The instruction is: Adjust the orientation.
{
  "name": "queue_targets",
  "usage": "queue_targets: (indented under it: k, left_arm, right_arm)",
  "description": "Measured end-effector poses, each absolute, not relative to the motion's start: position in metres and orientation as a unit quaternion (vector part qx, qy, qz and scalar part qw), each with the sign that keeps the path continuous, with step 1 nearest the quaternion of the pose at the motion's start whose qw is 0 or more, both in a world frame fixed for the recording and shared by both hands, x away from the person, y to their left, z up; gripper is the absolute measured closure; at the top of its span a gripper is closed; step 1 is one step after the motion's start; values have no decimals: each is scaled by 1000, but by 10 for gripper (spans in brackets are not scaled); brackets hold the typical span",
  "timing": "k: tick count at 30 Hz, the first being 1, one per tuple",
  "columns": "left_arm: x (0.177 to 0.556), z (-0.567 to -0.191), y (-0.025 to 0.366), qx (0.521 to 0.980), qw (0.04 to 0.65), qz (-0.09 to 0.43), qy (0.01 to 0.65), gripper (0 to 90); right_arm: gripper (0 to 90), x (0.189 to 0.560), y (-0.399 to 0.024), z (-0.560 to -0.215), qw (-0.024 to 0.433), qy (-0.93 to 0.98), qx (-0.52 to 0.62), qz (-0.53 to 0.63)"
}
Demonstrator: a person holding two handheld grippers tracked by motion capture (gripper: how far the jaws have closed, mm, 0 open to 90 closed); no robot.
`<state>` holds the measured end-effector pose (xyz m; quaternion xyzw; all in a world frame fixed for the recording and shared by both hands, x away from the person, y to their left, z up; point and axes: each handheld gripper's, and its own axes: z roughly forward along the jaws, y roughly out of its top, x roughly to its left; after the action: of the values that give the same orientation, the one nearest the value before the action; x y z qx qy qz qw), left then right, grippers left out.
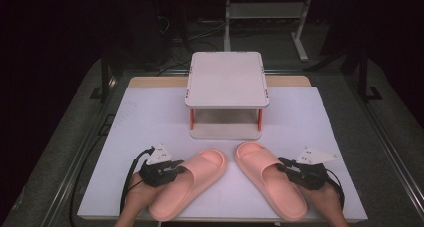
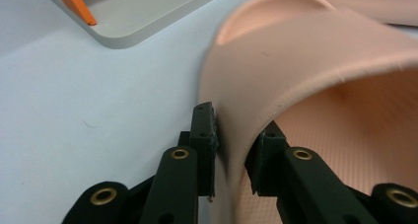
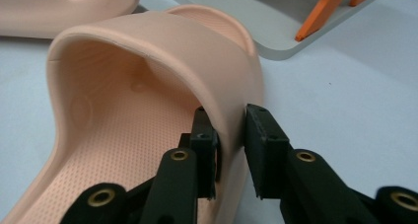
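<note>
Both foam slides look light and squishy: left gripper (image 2: 229, 145) pinches the left slide (image 1: 187, 183) strap's side at 7 o'clock, right gripper (image 3: 231, 145) the right slide (image 1: 270, 179) at 5, so I'd lift gently.

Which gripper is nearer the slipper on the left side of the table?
Left. The left gripper is clamped on that left slipper, at its strap's outer edge. The right gripper grips the other slipper, across the table.
</note>
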<state>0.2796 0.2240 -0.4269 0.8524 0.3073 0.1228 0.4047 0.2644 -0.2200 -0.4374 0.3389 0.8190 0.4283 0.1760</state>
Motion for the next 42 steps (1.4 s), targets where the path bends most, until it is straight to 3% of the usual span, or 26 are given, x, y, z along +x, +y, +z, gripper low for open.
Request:
queue_targets:
  k: [10,22,32,42]
  left_arm:
    - [276,-422,237,849,401,129,317,799]
    - [282,-414,251,851,403,124,314,808]
    - [291,-388,263,850,418,124,295,808]
    - [302,-358,271,849,435,126,272,807]
  right_arm:
    - [826,262,-221,-436,151,822,332,438]
    - [839,261,-210,-429,121,830,310,447]
    - [841,270,-199,-399,89,841,280,454]
    - [841,280,-192,-371,89,837,261,472]
